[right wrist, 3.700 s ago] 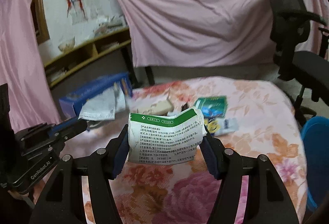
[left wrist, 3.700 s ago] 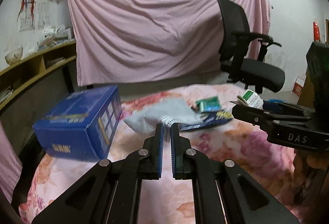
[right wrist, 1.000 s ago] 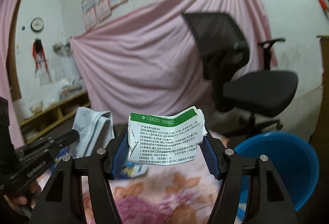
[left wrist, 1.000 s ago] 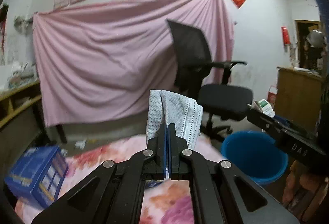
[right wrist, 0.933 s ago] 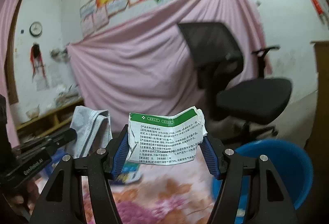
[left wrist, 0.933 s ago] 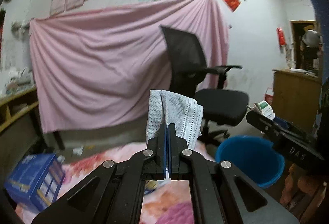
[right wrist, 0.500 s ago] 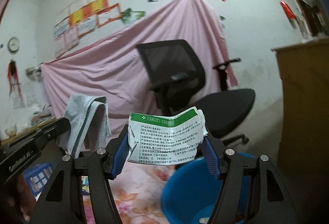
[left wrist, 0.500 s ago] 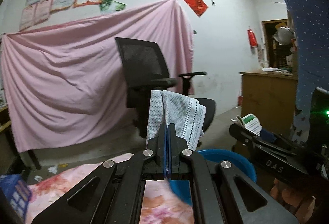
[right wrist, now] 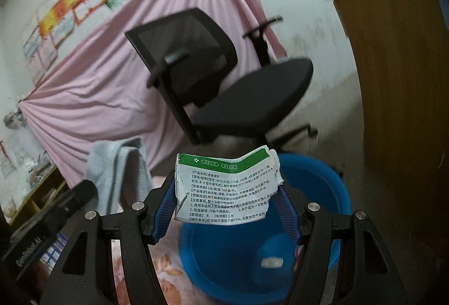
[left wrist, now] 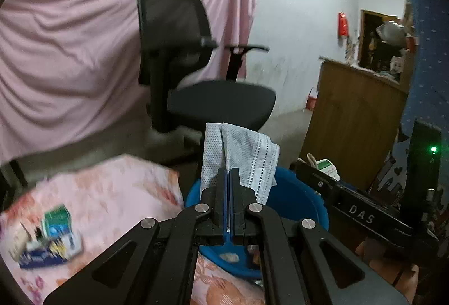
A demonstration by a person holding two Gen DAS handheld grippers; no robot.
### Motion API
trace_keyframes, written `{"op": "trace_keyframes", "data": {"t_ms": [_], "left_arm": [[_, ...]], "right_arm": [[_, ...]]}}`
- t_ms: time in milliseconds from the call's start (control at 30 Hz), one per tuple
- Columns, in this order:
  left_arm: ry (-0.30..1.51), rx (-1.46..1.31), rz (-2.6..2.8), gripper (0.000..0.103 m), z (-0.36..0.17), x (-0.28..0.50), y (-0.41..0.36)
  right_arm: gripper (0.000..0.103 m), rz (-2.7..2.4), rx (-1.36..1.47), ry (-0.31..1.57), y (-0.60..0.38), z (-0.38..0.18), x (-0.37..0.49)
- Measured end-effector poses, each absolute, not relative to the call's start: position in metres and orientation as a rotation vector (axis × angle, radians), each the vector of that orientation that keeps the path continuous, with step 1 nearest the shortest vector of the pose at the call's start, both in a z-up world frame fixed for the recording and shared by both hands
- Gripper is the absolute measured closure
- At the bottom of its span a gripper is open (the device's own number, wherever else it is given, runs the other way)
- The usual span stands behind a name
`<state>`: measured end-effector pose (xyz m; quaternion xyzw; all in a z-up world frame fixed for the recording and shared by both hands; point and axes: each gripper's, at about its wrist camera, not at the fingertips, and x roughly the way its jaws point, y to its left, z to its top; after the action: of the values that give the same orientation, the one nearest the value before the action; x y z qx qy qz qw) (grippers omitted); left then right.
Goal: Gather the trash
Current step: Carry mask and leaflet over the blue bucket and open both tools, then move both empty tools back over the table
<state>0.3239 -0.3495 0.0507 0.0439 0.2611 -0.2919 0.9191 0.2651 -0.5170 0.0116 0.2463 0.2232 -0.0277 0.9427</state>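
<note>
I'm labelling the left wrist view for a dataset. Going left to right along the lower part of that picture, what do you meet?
Wrappers on the floral cloth → face mask pinched in the left tongs, in front of the blue bin → right tongs holding a green-and-white packet → wooden cabinet.

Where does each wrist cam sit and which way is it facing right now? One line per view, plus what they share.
Left wrist: on the left gripper, looking forward and down along its shut fingers at the gray face mask they pinch, above the blue basin; the right gripper shows at right.
Right wrist: on the right gripper, looking along its fingers clamping the green-and-white box over the basin; the left gripper with the mask shows at left.
Shared: basin, black office chair, pink sheet, floral tablecloth.
</note>
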Motion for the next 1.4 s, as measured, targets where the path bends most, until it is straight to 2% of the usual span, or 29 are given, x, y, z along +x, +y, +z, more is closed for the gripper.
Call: {"op": "trace_keyframes", "data": {"t_ms": [333,433,500,567,733,900,1033,1167,1200,1233,1300,1400], "left_arm": [[0.690,0.063,-0.577,0.101,0.026,0.343,-0.347],[0.715,0.071,-0.570,0.094,0.022,0.344,-0.344],[0.709,0.071,-0.564,0.077,0.022,0.342,-0.341],[0.693,0.063,-0.558,0.070,0.022,0.341,-0.339],[0.681,0.049,-0.532,0.069,0.025,0.342,-0.330],[0.645,0.013,-0.495,0.057,0.032,0.339,-0.313],[0.618,-0.005,-0.469,0.052,0.039,0.336,-0.301],[0.589,-0.039,-0.443,0.036,0.048,0.332,-0.283],[0.577,-0.053,-0.437,0.025,0.051,0.330,-0.277],[0.563,-0.065,-0.428,0.020,0.054,0.329,-0.271],[0.514,-0.095,-0.393,0.007,0.060,0.325,-0.257],[0.429,-0.143,-0.336,0.002,0.071,0.317,-0.231]], "right_arm": [[0.038,-0.058,0.538,0.551,-0.524,-0.009,0.272],[0.038,-0.053,0.541,0.573,-0.523,-0.013,0.277],[0.037,-0.049,0.540,0.577,-0.523,-0.013,0.277],[0.036,-0.050,0.537,0.578,-0.523,-0.012,0.278],[0.032,-0.058,0.538,0.579,-0.524,-0.012,0.279],[0.028,-0.068,0.531,0.552,-0.524,-0.007,0.276],[0.024,-0.070,0.515,0.522,-0.521,-0.001,0.274],[0.017,-0.068,0.490,0.461,-0.514,0.013,0.269],[0.010,-0.064,0.481,0.435,-0.511,0.018,0.267],[0.002,-0.056,0.472,0.408,-0.507,0.023,0.265],[0.000,-0.039,0.458,0.364,-0.499,0.032,0.263],[0.000,0.001,0.421,0.301,-0.481,0.045,0.259]]}}
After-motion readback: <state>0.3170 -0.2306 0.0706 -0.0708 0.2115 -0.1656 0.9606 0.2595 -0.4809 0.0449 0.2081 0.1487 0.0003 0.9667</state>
